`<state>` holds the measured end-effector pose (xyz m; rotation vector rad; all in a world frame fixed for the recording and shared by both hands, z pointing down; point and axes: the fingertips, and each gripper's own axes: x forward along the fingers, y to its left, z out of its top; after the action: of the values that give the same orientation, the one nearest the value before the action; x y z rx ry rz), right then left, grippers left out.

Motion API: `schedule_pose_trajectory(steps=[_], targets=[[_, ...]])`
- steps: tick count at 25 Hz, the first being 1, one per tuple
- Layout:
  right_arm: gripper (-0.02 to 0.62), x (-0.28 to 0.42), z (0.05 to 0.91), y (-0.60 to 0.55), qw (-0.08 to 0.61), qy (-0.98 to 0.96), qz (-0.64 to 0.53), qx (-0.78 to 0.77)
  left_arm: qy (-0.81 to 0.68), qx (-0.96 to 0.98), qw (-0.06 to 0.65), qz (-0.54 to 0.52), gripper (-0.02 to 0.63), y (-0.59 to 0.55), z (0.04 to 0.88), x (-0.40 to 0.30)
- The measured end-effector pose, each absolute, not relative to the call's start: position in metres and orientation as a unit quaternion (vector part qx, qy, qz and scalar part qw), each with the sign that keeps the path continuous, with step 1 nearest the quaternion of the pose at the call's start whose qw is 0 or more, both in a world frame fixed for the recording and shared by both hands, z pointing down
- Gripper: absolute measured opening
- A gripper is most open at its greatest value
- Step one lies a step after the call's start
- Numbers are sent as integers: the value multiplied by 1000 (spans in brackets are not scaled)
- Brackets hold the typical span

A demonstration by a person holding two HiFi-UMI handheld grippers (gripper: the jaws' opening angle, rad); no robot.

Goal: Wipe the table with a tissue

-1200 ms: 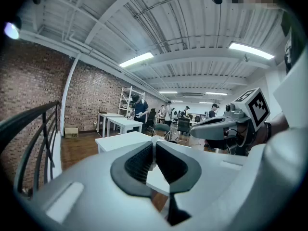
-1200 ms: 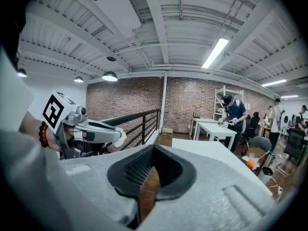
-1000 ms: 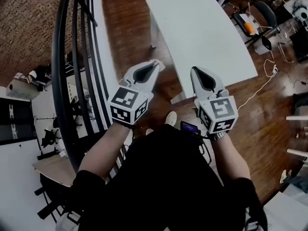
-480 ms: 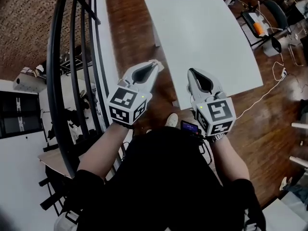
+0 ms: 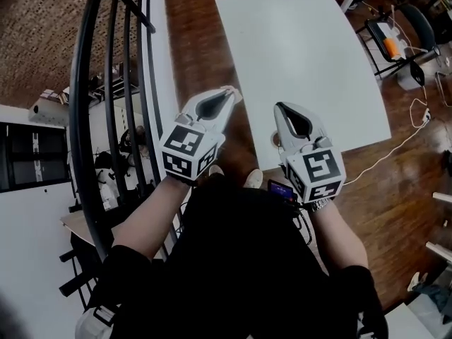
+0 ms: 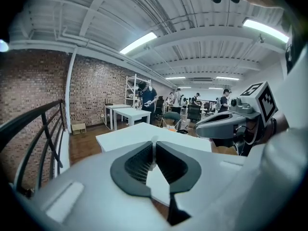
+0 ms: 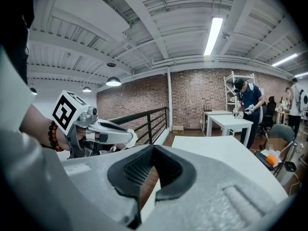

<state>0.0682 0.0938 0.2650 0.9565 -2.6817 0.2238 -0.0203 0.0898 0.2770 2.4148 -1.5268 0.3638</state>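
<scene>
The tissue [image 5: 234, 94] is only a small white piece, and it sticks out at the tip of the left gripper [image 5: 224, 96]. The jaws of this gripper are clenched on it; in the left gripper view a thin white edge shows just where the two dark pads meet. From the right gripper view the same white piece [image 7: 131, 137] hangs at the nose of the left gripper. It is up in the air, not touching the table [image 5: 304, 48].

The right gripper [image 5: 277, 109] is held just beside the left one, at the same height. Its jaws are pressed together with nothing between them.

The table is white and its top is bare. It stands in front of the person, and both grippers are held before its near edge, above the brown wooden floor [image 5: 198, 34]. In the head view the tip of the right gripper lies over the near left corner of the table.

A black railing [image 5: 85, 104] runs along the person's left side. Farther back in the room a person [image 7: 248, 105] stands at another white table.
</scene>
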Motion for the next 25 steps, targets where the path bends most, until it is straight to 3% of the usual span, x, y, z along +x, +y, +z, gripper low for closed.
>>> schedule_pose_trajectory(steps=[25], targets=[[-8,13,313,-9,194,-909,117,349,-494,845,161,123,37,-44,330,-71]])
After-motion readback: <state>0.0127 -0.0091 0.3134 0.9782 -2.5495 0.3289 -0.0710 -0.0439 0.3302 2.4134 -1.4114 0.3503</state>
